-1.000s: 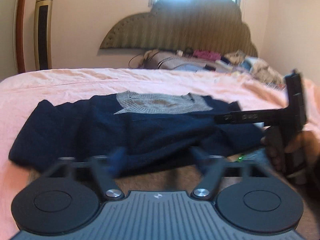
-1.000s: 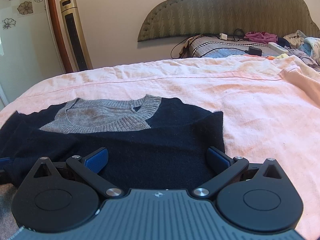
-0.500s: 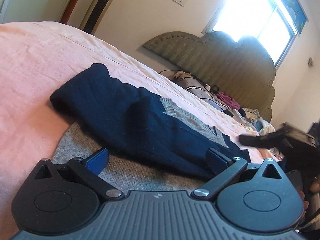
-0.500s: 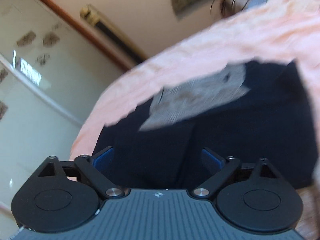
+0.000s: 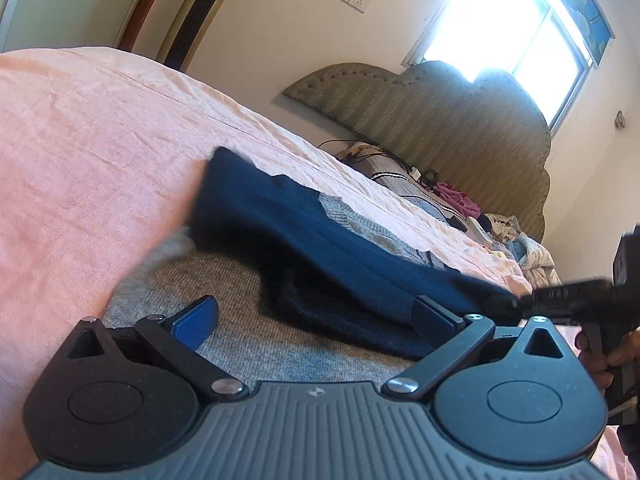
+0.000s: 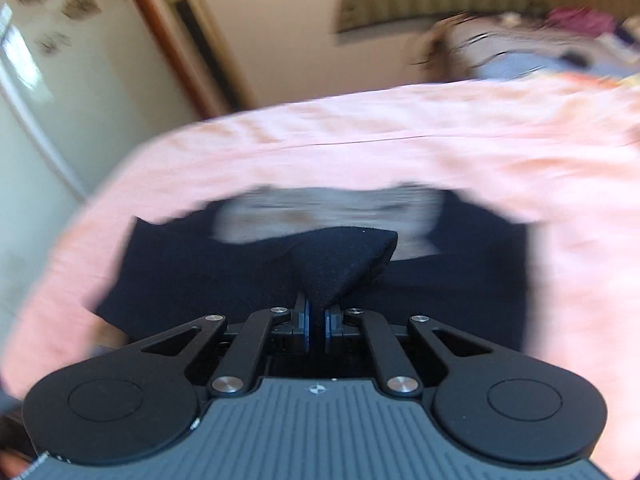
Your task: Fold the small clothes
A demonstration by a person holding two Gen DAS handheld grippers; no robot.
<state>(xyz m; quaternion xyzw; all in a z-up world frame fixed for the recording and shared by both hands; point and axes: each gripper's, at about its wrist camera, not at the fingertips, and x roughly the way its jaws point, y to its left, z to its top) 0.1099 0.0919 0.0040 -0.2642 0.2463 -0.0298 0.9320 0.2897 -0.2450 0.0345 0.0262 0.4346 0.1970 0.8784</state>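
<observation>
A small navy sweater (image 5: pixel 320 240) with a grey collar panel (image 5: pixel 352 224) lies on the pink bed sheet (image 5: pixel 80 152), over a grey knit piece (image 5: pixel 248 320). My left gripper (image 5: pixel 312 316) is open, low over the grey knit at the sweater's near edge. My right gripper (image 6: pixel 316 324) is shut on a pinched fold of the navy sweater (image 6: pixel 340 264), lifting it into a peak. The right gripper also shows at the right edge of the left wrist view (image 5: pixel 504 302). The right wrist view is motion-blurred.
A padded headboard (image 5: pixel 440 128) and a pile of pillows, cables and clothes (image 5: pixel 460 204) lie at the far end of the bed. A tall floor unit (image 6: pixel 192 32) stands by the wall. A bright window (image 5: pixel 512 28) is above the headboard.
My right gripper has closed on the sweater's edge and lifted a fold. My left gripper stayed open and tilted, shifting along the sweater's near edge.
</observation>
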